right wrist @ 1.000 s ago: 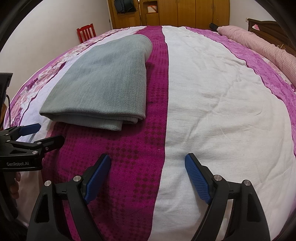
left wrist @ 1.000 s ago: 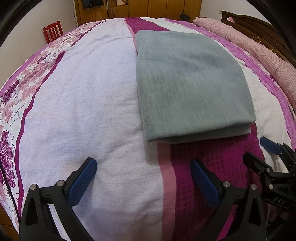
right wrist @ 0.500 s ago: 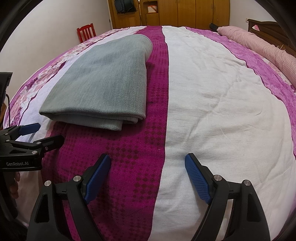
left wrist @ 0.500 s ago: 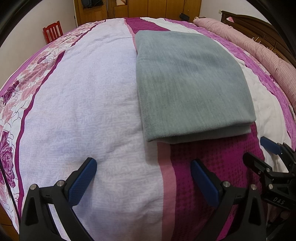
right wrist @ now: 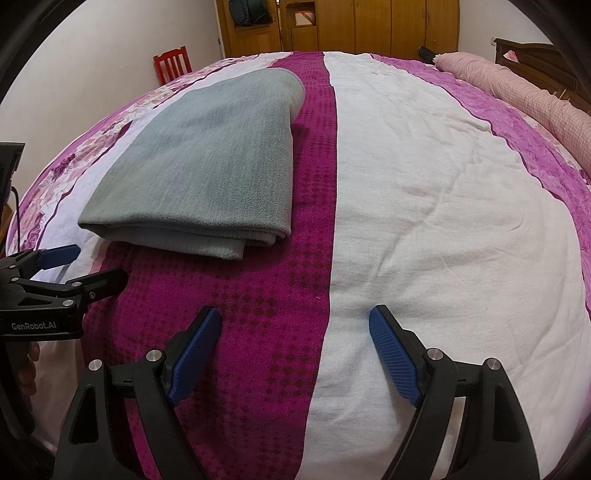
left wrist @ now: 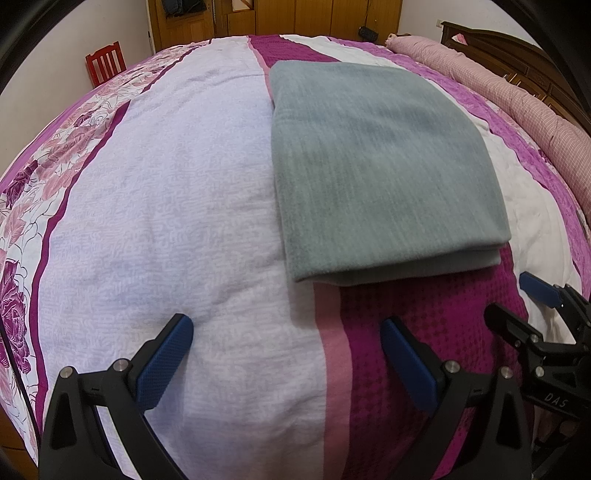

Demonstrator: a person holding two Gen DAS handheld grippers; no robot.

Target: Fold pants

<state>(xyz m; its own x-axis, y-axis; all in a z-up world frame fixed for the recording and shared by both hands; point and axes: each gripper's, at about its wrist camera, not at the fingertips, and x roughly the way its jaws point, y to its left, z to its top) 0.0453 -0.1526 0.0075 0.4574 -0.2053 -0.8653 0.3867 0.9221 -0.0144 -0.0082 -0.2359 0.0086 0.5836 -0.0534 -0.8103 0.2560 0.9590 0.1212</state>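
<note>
Nearest the camera, the left claw (left wrist: 284, 332) is spread wide, its blue textured pads (left wrist: 166, 358) apart and holding nothing, hovering over the near edge of the bed (left wrist: 166, 206). One finger hangs above the pale lilac stripe of the bedspread, the other above the dark magenta dotted stripe. The right claw (right wrist: 295, 328) is spread just as wide and empty too, one pad over the magenta stripe, the other over the plain white cloth. Each claw shows at the side of the other's view: the right one at the right edge of the left view, the left one at the left edge of the right view, both side by side near the bed's near edge, touching nothing.

Just beyond the claws lie the pants (left wrist: 373, 170), folded into a flat grey-green rectangle of soft, fleecy cloth. At the near end the layers show stacked, the lower one sticking out a little under the top. The bundle rests toward the middle of the bed, across the border of the lilac and magenta stripes.

Further off, a long pink checked bolster (right wrist: 524, 92) lies along the right edge of the bed, beside a dark wooden headboard (right wrist: 535, 55). At the far side stand a red chair (right wrist: 171, 66) against the white wall and a brown wooden wardrobe (right wrist: 369, 26).
</note>
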